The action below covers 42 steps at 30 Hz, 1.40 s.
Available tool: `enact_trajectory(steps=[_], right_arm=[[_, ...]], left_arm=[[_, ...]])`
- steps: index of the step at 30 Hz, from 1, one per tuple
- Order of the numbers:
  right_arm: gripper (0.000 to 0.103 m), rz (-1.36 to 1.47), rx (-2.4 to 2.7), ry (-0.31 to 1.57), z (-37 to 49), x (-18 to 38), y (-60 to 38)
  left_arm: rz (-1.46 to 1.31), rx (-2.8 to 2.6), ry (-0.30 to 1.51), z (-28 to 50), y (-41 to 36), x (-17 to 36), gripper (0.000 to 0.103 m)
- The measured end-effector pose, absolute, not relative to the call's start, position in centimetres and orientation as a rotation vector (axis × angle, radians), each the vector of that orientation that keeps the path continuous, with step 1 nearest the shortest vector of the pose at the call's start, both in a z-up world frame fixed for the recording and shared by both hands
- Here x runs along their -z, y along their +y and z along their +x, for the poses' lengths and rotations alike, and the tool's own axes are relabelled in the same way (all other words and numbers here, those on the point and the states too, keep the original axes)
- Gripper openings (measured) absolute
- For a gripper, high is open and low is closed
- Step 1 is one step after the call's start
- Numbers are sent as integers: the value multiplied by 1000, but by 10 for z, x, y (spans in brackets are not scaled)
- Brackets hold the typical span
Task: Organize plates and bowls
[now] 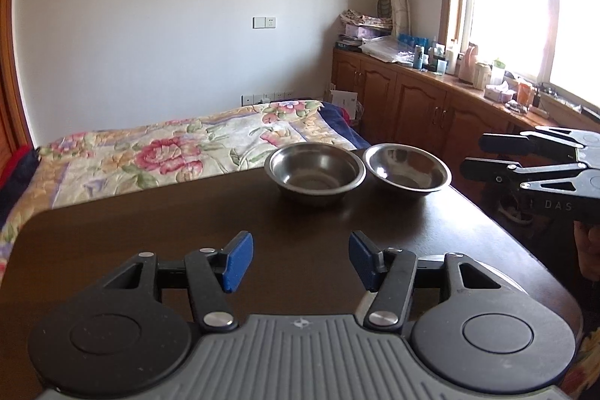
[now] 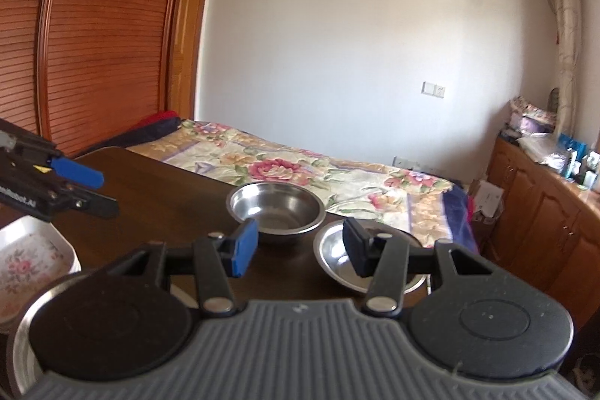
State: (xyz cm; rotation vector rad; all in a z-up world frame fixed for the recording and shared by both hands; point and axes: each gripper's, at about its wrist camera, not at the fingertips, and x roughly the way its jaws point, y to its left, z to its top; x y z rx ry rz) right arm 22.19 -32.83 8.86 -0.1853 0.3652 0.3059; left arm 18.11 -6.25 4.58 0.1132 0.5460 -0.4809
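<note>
Steel bowls (image 1: 315,171) (image 1: 407,168) — round, shiny, upright — sat side by side near dark wooden table's (image 1: 187,231) far edge; left gripper (image 1: 300,261) and right gripper (image 2: 294,246) both gaped empty.

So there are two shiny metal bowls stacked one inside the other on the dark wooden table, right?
Not quite. The two shiny metal bowls, the left one and the right one, sit side by side on the dark wooden table, not stacked. The left wrist view shows both interiors empty.

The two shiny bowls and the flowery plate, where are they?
Left bowl (image 1: 314,171): left wrist view, inner bottom.
Right bowl (image 1: 407,168): left wrist view, inner wall.
Flowery plate (image 2: 26,261): right wrist view, patterned middle.
</note>
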Motion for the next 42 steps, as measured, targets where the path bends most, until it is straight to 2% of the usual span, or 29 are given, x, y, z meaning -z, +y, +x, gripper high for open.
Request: enact_trajectory(steps=[13, 19, 25, 27, 34, 37, 42], right_arm=[[50, -256, -355, 411, 288, -78, -319], [41, -279, -369, 468, 316, -66, -314], [40, -289, -388, 515, 337, -61, -310], [40, -284, -392, 532, 343, -60, -310], [37, -246, -392, 600, 363, -55, -315], [32, -229, -393, 626, 368, -53, -314], [26, -222, -398, 653, 373, -50, -311]], left_arm=[[152, 490, 579, 246, -85, -34, 61], [153, 483, 601, 278, -94, -28, 61], [117, 502, 644, 304, -104, -21, 56], [106, 498, 663, 312, -106, -18, 51], [62, 502, 714, 327, -108, -8, 48], [41, 508, 727, 329, -109, -5, 46], [27, 502, 748, 333, -109, -2, 33]])
